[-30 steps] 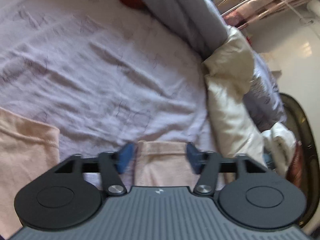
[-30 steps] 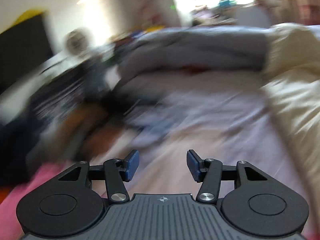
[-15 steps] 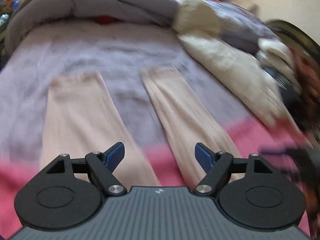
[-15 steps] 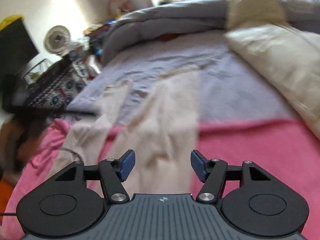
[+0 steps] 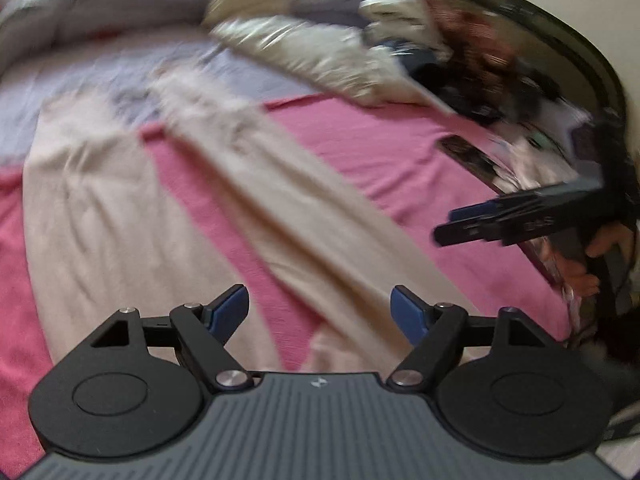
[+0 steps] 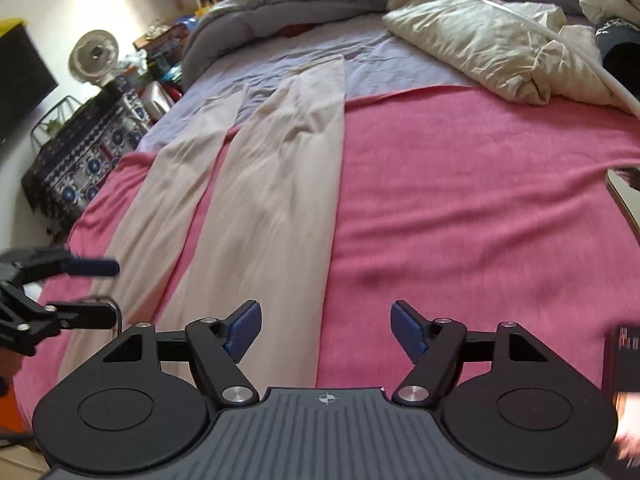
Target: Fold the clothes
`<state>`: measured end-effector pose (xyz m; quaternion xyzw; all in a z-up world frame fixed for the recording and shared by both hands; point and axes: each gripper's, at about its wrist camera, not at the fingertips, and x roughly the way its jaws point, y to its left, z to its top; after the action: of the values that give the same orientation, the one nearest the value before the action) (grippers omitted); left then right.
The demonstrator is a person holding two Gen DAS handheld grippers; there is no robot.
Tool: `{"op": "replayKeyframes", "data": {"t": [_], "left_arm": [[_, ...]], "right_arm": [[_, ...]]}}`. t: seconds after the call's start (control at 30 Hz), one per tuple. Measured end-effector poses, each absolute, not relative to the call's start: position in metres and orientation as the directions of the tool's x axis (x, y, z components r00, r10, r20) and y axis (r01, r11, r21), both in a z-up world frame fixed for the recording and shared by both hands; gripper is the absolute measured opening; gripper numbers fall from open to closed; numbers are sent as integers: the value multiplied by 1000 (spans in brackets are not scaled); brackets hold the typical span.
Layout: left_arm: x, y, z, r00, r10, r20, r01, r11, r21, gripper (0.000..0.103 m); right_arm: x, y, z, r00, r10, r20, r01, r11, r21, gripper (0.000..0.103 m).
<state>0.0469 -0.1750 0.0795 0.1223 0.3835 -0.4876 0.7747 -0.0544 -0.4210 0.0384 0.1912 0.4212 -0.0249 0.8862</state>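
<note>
1. 2 grippers hang over the near end of the bed, both tilted down toward the cloth and both empty.
2. Pale beige trousers (image 6: 276,184) lie flat and lengthwise on the pink blanket (image 6: 460,200), their 2 legs parted in a narrow V and their cuffs reaching onto the lilac sheet (image 6: 384,60). Spread out like this, they look ready for a first fold, probably 1 leg over the other.
3. The left gripper (image 5: 318,308) stands with its jaws wide and opening a little further; the near part of the trousers lies below the gap, with no pad touching cloth.
4. The right gripper (image 6: 326,326) also has its jaws opening, now well apart, above the outer edge of 1 trouser leg and the blanket beside it; nothing is between the pads.
5. Each gripper sits near the waist end, 1 on either side, which suits taking hold of the 2 corners together.
6. A cream quilt (image 6: 500,48) is bunched at the far right, clear of the trousers, so it should not hinder the fold.
</note>
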Motion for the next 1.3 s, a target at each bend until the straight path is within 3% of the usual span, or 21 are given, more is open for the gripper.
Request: {"op": "replayKeyframes", "data": {"t": [0.13, 0.23, 0.33, 0.57, 0.73, 0.87, 1.0, 1.1, 1.13, 1.17, 1.3], "left_arm": [[0, -171, 64, 387, -621, -682, 838, 545, -21, 81], [-35, -160, 49, 556, -535, -637, 760, 637, 128, 81], [-73, -131, 49, 678, -434, -593, 640, 746, 185, 81], [-143, -35, 47, 781, -253, -570, 398, 906, 144, 88], [-124, 2, 26, 708, -302, -638, 293, 948, -124, 88], [-116, -2, 14, 723, -319, -613, 314, 942, -119, 102], [-124, -11, -1, 779, -300, -551, 329, 943, -49, 102], [-128, -8, -4, 790, -316, -525, 332, 941, -66, 102], [-127, -6, -4, 789, -325, -521, 334, 939, -80, 102], [-129, -7, -4, 790, -329, -517, 336, 938, -84, 102], [-129, -8, -6, 800, -336, -497, 342, 936, -83, 102]], "right_arm": [[-88, -414, 25, 711, 99, -696, 196, 923, 332, 72], [-116, -410, 17, 773, 76, -630, 190, 919, 345, 70], [-156, -404, 16, 809, 64, -584, 216, 892, 397, 70], [-240, -372, 23, 824, 81, -561, 171, 908, 383, 72], [-237, -359, 12, 837, 114, -535, 152, 891, 427, 72], [-207, -354, 9, 853, 46, -520, 165, 921, 352, 72], [-165, -360, -4, 841, 4, -540, 189, 934, 303, 72], [-139, -356, -10, 846, -5, -533, 170, 950, 262, 73], [-133, -354, -10, 845, 4, -535, 159, 953, 257, 69], [-128, -352, -10, 843, 12, -537, 147, 956, 252, 55], [-119, -354, -12, 838, 123, -532, 73, 940, 333, 48]]}}
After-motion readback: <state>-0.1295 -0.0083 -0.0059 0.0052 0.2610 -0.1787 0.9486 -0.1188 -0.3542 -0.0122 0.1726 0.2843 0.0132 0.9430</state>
